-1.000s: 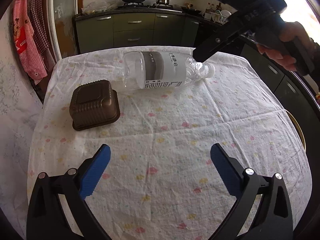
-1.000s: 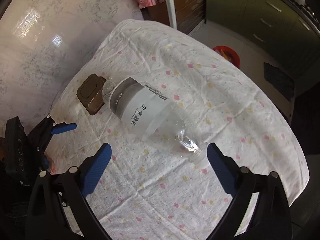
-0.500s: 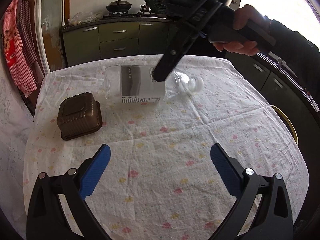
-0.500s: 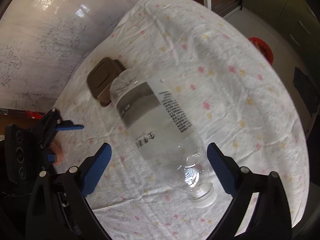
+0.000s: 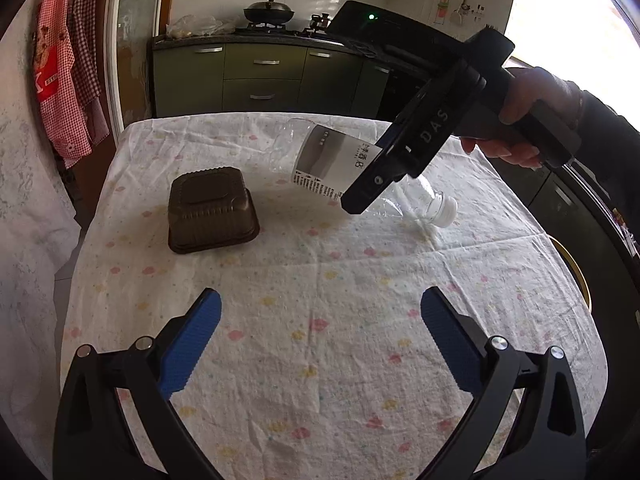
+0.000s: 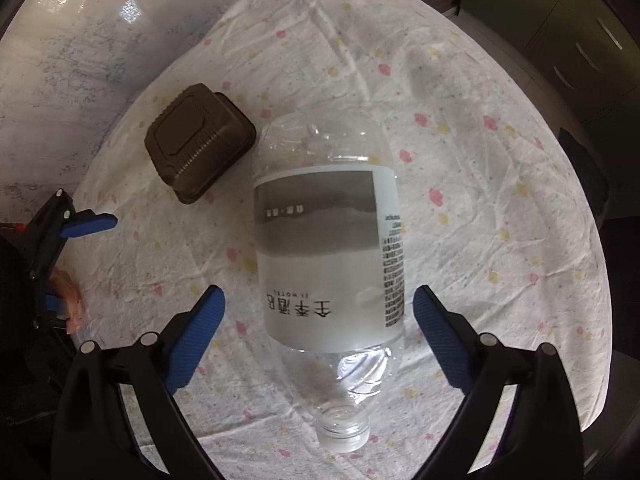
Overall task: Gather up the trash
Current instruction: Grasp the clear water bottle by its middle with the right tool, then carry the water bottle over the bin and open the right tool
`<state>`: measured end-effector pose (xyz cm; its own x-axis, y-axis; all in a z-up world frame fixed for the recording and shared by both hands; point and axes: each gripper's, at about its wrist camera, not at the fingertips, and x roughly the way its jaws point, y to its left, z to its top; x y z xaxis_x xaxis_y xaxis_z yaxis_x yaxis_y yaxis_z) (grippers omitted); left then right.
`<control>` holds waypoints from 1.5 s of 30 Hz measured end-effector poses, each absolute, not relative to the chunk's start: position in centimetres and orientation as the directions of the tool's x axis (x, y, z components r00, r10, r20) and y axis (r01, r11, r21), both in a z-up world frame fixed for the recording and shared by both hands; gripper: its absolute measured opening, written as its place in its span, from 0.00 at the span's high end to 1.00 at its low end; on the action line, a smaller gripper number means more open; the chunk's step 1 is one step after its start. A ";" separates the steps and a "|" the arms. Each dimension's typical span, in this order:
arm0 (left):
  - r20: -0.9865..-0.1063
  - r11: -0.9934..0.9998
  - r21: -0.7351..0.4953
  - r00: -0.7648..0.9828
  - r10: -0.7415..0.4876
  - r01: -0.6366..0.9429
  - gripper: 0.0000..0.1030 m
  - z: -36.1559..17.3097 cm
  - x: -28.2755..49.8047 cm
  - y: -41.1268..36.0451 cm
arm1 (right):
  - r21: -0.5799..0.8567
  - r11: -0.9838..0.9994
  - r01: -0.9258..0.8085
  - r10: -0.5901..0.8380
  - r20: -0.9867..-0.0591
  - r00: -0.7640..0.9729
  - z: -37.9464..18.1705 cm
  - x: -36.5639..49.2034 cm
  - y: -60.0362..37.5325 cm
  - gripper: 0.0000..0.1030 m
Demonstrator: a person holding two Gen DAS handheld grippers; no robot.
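A clear plastic bottle (image 6: 328, 248) with a grey and white label lies on its side on the floral tablecloth (image 5: 320, 264), cap end (image 5: 444, 210) toward the right. My right gripper (image 6: 318, 294) points down over it with a finger on each side of the label. Its jaws are closing, and the blue pads do not touch the bottle. In the left wrist view a hand holds that gripper (image 5: 360, 200) across the bottle (image 5: 320, 156). A brown lidded plastic container (image 5: 210, 208) (image 6: 198, 152) sits to the bottle's left. My left gripper (image 5: 320, 300) hangs open above bare cloth.
Green kitchen cabinets (image 5: 260, 76) with a stove and wok (image 5: 268, 8) stand behind the table. Red checked aprons (image 5: 64, 72) hang at the left. A yellow round rim (image 5: 576, 276) shows past the table's right edge. A dark mat (image 6: 584, 168) lies on the floor.
My right gripper came down over the bottle and turned until the bottle lay between its fingers, which narrowed a little. In the left wrist view the bottle now lies at an angle.
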<state>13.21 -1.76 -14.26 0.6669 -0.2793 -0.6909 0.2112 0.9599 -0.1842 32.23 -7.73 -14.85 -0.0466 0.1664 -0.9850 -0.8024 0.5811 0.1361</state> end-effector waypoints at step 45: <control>-0.696 0.912 -0.006 0.653 -0.298 0.410 0.04 -11.9 11.1 -9.2 | 0.345 0.726 0.595 0.084 -0.903 0.421 -24.8 11.8 -62.8 0.26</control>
<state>11.12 -9.23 -11.89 0.6532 -0.2980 -0.6961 0.4102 0.9120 -0.0055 11.78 -62.82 -24.84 0.4211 0.0841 -0.9031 0.5953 0.7256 0.3451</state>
